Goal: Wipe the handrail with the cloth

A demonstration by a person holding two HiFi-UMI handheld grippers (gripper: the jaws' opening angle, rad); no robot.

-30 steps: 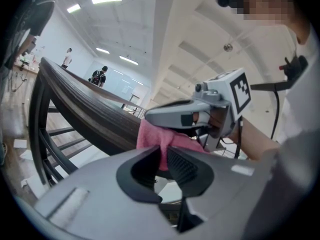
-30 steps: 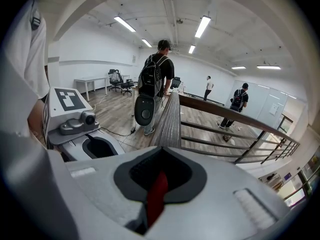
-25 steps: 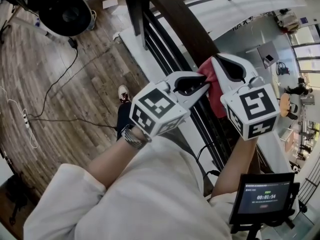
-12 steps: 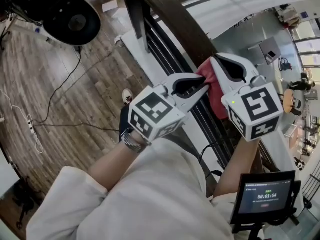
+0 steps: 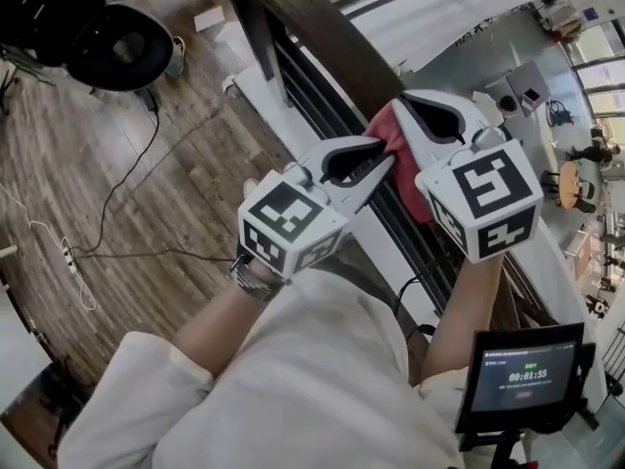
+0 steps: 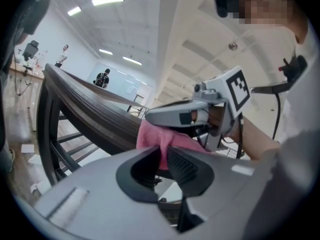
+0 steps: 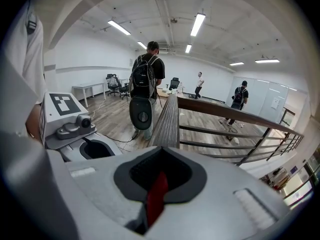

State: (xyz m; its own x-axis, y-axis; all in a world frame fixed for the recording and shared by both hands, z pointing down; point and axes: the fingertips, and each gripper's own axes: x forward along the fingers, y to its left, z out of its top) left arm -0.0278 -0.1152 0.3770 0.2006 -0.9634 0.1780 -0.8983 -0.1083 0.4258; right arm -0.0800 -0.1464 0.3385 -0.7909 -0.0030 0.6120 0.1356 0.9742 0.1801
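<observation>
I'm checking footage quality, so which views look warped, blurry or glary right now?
Head view: fisheye bends the handrail and wooden floor, light even, no glare. Left gripper view: dark round vignette, close jaws soft, cloth clearer, mosaic patch top right. Right gripper view: ceiling lights blown out, handrail bowed, close jaws blurred.

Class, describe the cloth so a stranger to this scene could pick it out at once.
Find the dark wooden handrail crossing the head view diagonally. There the left claw and right claw meet, both closed on the cloth. It is the only soft red thing among grey claws and brown wood.
</observation>
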